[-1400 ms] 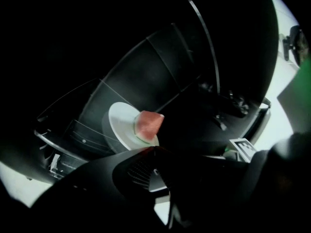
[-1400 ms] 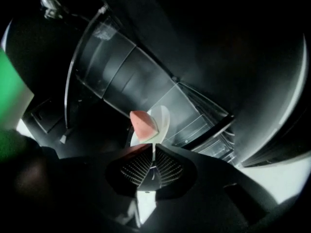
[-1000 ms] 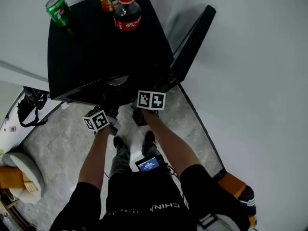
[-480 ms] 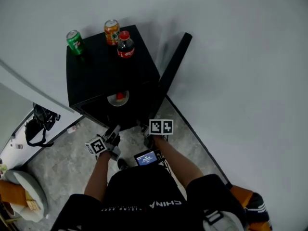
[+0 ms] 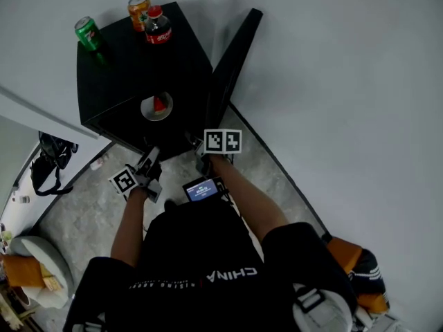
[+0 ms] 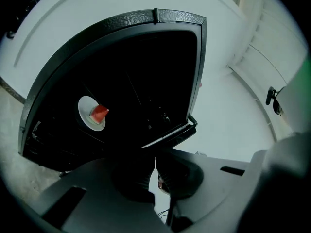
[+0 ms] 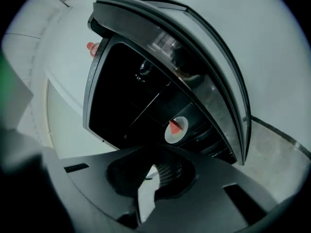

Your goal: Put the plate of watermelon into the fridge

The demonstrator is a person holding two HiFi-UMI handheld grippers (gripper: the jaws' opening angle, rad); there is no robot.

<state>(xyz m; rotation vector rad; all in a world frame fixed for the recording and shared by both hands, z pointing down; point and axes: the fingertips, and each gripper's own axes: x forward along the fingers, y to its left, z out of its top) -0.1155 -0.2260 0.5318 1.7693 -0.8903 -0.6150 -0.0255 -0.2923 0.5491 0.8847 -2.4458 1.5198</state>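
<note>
A white plate (image 5: pixel 156 107) with a red wedge of watermelon (image 5: pixel 159 104) sits on a shelf inside the black mini fridge (image 5: pixel 131 61), whose door (image 5: pixel 232 61) stands open to the right. The left gripper view shows the plate (image 6: pixel 88 111) and watermelon (image 6: pixel 100 113) deep in the dark interior. In the right gripper view the plate (image 7: pixel 176 134) lies beside the glass door (image 7: pixel 214 81). My left gripper (image 5: pixel 148 160) and right gripper (image 5: pixel 194 144) hover in front of the opening, apart from the plate. Both the left gripper (image 6: pixel 154 155) and the right gripper (image 7: pixel 156 155) look shut and hold nothing.
A green can (image 5: pixel 87 33), an orange can (image 5: pixel 138 10) and a cola bottle (image 5: pixel 156 25) stand on the fridge top. A black bag (image 5: pixel 45 164) lies on the marble floor at left. White walls close in behind and to the right.
Both grippers have drawn back from the fridge opening, and the person has stepped away. The plate with watermelon stays on the shelf, now in plain sight.
</note>
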